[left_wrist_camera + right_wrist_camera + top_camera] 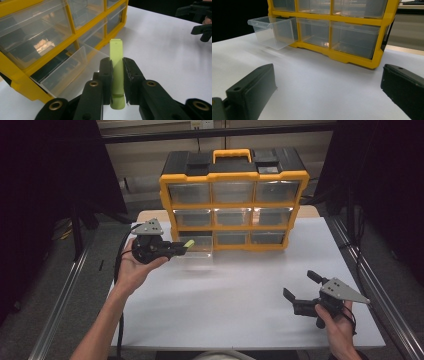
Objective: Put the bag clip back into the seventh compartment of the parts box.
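A yellow and black drawer cabinet [233,200] stands at the back of the white table [240,295]. Its bottom-left clear drawer [196,251] is pulled out. My left gripper [184,246] is held up just left of that drawer, shut on a small lime-green plastic piece [189,243]. In the left gripper view the green piece [117,72] stands pinched between the two black pads, above the open drawer [72,70]. My right gripper [299,287] rests low at the table's front right, open, with nothing between its jaws. The right gripper view shows the pulled-out drawer [274,31] and the cabinet [352,32] ahead.
The cabinet's other clear drawers [233,191] are pushed in. A yellow handle [231,155] sits on the cabinet's black top. Metal rails [372,290] run along both sides of the table. Bare white table lies between the two grippers.
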`<state>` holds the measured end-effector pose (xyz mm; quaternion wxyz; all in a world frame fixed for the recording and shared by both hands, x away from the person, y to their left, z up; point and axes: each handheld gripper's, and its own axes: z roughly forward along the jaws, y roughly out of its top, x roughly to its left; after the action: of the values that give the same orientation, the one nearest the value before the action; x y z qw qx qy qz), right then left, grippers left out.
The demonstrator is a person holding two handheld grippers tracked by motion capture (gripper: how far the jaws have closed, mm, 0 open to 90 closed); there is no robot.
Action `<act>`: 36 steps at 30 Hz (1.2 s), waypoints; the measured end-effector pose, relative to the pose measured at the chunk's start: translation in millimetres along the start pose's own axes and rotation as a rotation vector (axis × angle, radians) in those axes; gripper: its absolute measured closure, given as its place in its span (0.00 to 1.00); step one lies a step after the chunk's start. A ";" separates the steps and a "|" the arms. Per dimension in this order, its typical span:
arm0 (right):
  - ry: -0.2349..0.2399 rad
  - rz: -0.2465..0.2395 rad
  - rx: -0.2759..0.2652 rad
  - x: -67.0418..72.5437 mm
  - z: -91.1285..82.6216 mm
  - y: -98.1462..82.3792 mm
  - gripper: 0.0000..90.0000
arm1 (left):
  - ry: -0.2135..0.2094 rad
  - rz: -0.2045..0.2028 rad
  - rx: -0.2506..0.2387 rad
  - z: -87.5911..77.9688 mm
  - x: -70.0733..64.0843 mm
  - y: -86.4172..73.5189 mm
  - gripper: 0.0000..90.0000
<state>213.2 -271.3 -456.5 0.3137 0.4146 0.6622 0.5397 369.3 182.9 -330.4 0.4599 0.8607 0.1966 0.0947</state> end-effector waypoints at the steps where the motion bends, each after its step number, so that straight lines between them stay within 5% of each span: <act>1: -0.002 0.002 -0.001 0.0 -0.1 0.1 0.00 | 0.005 0.001 0.002 0.8 0.8 0.7 0.87; 9: -0.005 0.003 -0.003 -0.3 -0.1 0.2 0.00 | 0.006 -0.016 0.026 7.0 10.5 11.2 0.87; 21: -0.005 0.003 -0.002 -0.2 0.0 0.2 0.00 | 0.015 0.025 0.092 18.7 15.5 24.5 0.87; 36: -0.005 0.005 -0.001 -0.1 1.1 0.0 0.00 | 0.031 -0.021 0.154 38.5 38.5 27.1 0.87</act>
<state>214.2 -270.8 -456.8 0.3140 0.4173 0.6602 0.5398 424.2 156.7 -330.1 0.3899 0.8900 0.2194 0.0880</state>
